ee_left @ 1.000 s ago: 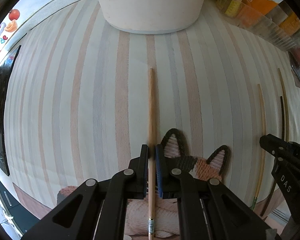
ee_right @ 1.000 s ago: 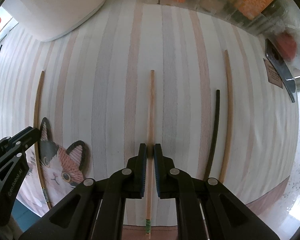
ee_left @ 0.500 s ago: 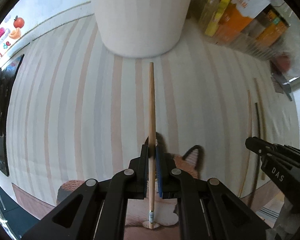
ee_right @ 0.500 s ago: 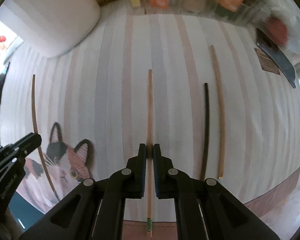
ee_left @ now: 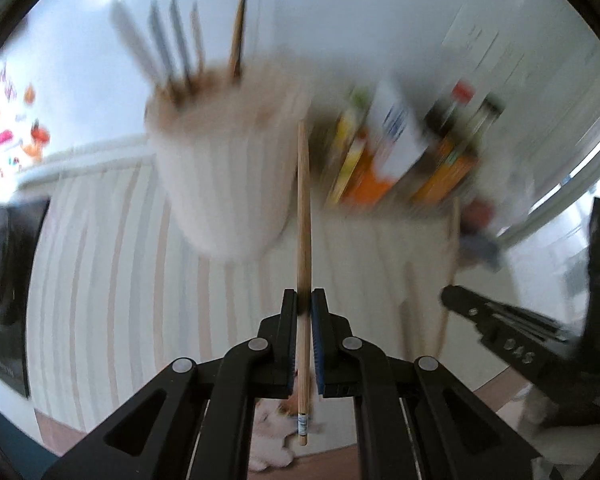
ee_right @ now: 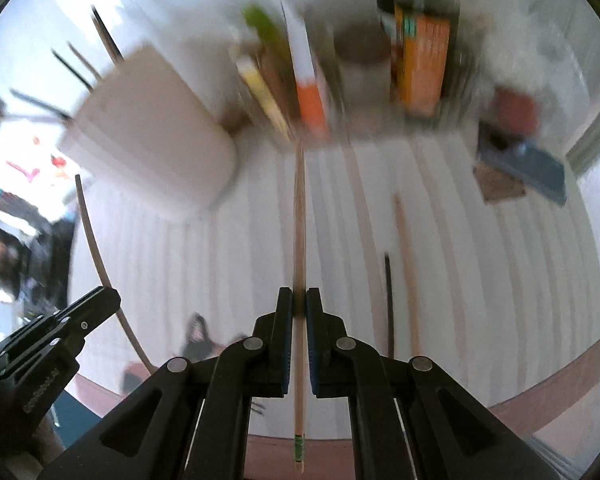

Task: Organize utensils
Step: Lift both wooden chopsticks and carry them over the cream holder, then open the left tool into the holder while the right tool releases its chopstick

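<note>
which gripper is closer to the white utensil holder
Left. The left gripper faces the holder almost head-on, its chopstick reaching across it. From the right gripper, the holder sits off to the left.

A home kitchen counter, judging from blurred views. A pastel-striped cloth (ee_left: pixel 112 280) covers the surface. At 11 o'clock stands a white cylindrical holder (ee_left: pixel 224 176) filled with upright utensils (ee_left: pixel 172 52). At 1 o'clock, likely sauce bottles and orange food packets (ee_left: pixel 404 148) line a white wall.

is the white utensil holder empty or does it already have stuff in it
Not empty. Several utensil handles stick up out of the white holder in both wrist views; blur hides what they are.
</note>
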`<state>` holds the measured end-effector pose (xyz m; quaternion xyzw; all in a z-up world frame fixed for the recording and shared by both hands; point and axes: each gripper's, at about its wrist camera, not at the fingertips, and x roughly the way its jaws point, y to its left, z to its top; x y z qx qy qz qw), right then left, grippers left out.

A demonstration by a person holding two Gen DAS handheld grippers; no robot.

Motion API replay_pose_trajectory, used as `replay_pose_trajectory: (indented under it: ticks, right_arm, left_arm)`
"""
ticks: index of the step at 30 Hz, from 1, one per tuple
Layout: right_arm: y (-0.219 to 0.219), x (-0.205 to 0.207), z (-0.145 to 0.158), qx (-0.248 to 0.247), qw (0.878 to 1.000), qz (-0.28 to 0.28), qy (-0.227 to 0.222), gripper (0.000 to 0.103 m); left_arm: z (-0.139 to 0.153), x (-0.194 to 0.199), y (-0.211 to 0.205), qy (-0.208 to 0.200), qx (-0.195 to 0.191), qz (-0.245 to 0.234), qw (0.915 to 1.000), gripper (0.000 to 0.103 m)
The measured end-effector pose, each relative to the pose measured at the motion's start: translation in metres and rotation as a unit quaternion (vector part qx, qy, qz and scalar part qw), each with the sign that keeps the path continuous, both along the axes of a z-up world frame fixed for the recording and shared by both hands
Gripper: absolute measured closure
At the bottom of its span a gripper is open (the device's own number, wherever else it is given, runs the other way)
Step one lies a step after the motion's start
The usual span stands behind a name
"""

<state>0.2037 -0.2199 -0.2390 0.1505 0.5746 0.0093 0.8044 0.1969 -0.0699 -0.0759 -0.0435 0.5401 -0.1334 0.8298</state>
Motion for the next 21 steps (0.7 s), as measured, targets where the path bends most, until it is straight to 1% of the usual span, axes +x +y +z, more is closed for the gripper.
replay_pose_trajectory:
  ticks: [2, 4, 5, 7, 9, 10, 11, 13, 15, 19, 21]
  right_arm:
    - [-0.004, 0.011, 0.025, 0.007, 1.0, -0.005, -0.027, 0.096]
    - [-0.011, 0.021, 0.055, 0.019, 0.998, -0.013, -0.06, 0.096]
    - [-0.017, 0.028, 0.075, 0.021, 0.996, -0.017, -0.086, 0.096]
    - [-0.021, 0.049, 0.103, 0.021, 0.992, -0.022, -0.121, 0.096]
    - [-0.023, 0.071, 0.135, 0.024, 0.986, -0.026, -0.165, 0.096]
    - [-0.022, 0.079, 0.141, 0.024, 0.983, -0.029, -0.177, 0.096]
    - [-0.022, 0.089, 0.151, 0.026, 0.98, -0.03, -0.194, 0.096]
    - [-0.019, 0.113, 0.171, 0.034, 0.972, -0.032, -0.23, 0.096]
    - [-0.013, 0.128, 0.182, 0.04, 0.965, -0.033, -0.255, 0.096]
    - [0.007, 0.164, 0.192, 0.066, 0.951, -0.028, -0.302, 0.096]
    - [0.019, 0.18, 0.191, 0.071, 0.947, -0.023, -0.314, 0.096]
  left_arm:
    - [0.034, 0.013, -0.002, -0.031, -0.015, -0.002, 0.9994, 0.099]
    - [0.061, 0.028, -0.001, -0.059, -0.021, 0.002, 0.998, 0.099]
    - [0.076, 0.039, 0.0, -0.076, -0.023, 0.004, 0.9969, 0.099]
    - [0.096, 0.056, 0.002, -0.097, -0.025, 0.015, 0.9949, 0.099]
    - [0.115, 0.075, 0.007, -0.12, -0.018, 0.03, 0.9922, 0.099]
    - [0.122, 0.087, 0.011, -0.128, -0.014, 0.038, 0.9909, 0.099]
    - [0.125, 0.099, 0.008, -0.133, -0.009, 0.047, 0.99, 0.099]
    - [0.131, 0.113, 0.017, -0.14, -0.004, 0.065, 0.988, 0.099]
    - [0.134, 0.128, 0.03, -0.148, 0.003, 0.09, 0.9849, 0.099]
    - [0.129, 0.152, 0.054, -0.158, 0.004, 0.142, 0.9772, 0.099]
    - [0.121, 0.163, 0.064, -0.16, 0.002, 0.167, 0.973, 0.099]
